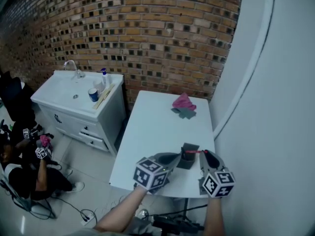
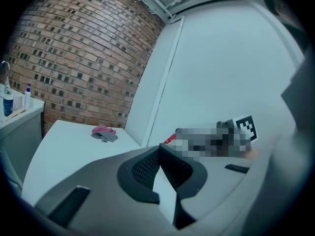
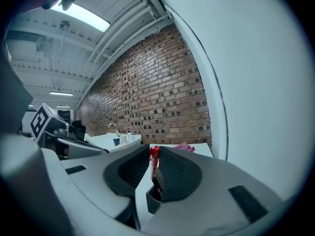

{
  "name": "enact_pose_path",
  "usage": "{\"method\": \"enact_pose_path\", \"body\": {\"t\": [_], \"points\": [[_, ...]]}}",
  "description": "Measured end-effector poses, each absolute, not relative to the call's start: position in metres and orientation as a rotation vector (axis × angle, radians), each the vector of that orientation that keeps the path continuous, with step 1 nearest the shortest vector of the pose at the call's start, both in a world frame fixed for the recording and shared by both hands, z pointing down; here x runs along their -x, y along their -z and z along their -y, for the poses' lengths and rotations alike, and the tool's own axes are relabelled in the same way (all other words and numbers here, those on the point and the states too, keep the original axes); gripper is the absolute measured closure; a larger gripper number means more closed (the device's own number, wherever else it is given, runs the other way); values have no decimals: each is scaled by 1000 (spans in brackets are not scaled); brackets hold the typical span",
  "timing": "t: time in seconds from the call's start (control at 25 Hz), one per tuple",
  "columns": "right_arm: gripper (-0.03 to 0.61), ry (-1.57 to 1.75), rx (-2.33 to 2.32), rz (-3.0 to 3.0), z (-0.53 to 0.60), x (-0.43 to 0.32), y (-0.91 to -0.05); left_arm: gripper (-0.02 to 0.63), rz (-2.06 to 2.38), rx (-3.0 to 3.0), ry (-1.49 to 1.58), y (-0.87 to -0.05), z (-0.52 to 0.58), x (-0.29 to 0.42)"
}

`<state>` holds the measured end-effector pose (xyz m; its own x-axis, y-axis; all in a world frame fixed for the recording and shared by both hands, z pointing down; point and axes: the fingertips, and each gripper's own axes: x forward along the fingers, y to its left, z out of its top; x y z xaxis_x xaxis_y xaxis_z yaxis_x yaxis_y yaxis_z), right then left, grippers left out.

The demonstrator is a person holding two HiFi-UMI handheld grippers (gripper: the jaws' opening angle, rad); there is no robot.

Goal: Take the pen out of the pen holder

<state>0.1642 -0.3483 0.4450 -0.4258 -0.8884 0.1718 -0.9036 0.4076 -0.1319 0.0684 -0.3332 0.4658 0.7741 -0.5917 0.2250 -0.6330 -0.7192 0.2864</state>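
Observation:
A dark grey pen holder (image 1: 188,160) stands near the front edge of the white table (image 1: 157,132). A red pen (image 1: 194,152) sticks out above its mouth, and my right gripper (image 1: 203,154) is shut on it. In the right gripper view the pen (image 3: 154,162) stands upright between the jaws of this gripper (image 3: 152,149), with the holder (image 3: 149,201) just below. My left gripper (image 1: 176,157) reaches to the holder's left side. Seen in its own view, the left gripper (image 2: 158,149) has its jaws meeting at the tips with nothing between them; the holder is hidden there.
A pink and grey cloth (image 1: 183,106) lies at the table's far end. A white wall runs close along the table's right side. A sink cabinet (image 1: 74,95) with bottles stands to the left, and a person (image 1: 29,173) sits on the floor beyond it.

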Motion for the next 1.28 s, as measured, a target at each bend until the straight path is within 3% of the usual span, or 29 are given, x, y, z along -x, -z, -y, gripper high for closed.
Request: {"method": "enact_pose_path", "body": {"t": [0.52, 1.28], "points": [[508, -160, -1599, 2890, 318, -151, -360, 607, 951, -2727, -17, -397, 323, -62], [511, -189, -1557, 2915, 312, -144, -367, 607, 934, -2740, -27, -399, 320, -68]]}}
